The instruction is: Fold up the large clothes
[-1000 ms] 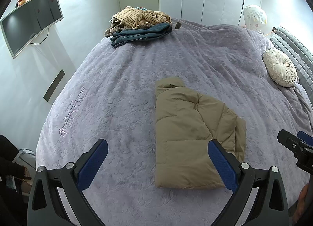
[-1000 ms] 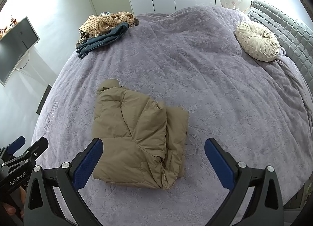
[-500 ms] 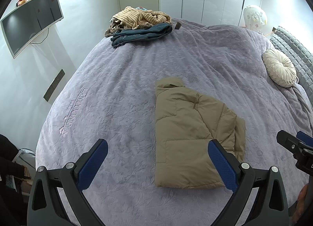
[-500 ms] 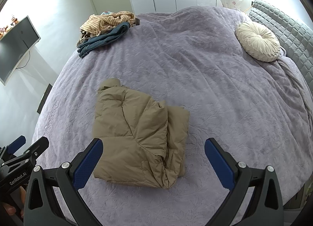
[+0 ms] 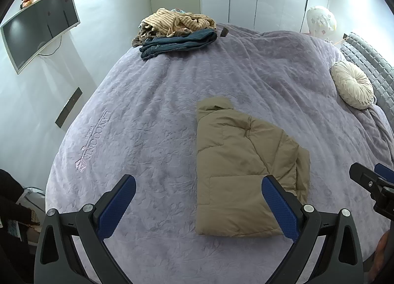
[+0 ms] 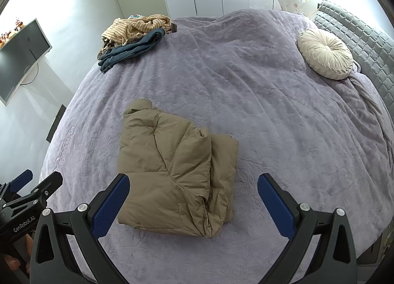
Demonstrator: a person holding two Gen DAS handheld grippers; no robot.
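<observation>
A tan puffer jacket (image 5: 236, 165) lies folded into a compact rectangle on the purple bedspread (image 5: 152, 116); it also shows in the right wrist view (image 6: 172, 170). My left gripper (image 5: 197, 200) is open and empty, held above the bed's near edge, its right finger over the jacket's near corner. My right gripper (image 6: 194, 197) is open and empty, held above the jacket's near edge. Each gripper shows at the edge of the other's view: the right one (image 5: 369, 183) and the left one (image 6: 32, 190).
A pile of clothes, striped beige over dark blue jeans (image 5: 177, 33), sits at the bed's far end. A round cream cushion (image 5: 352, 84) lies by the grey headboard (image 6: 357, 38) at right. A monitor (image 5: 39, 28) hangs on the left wall.
</observation>
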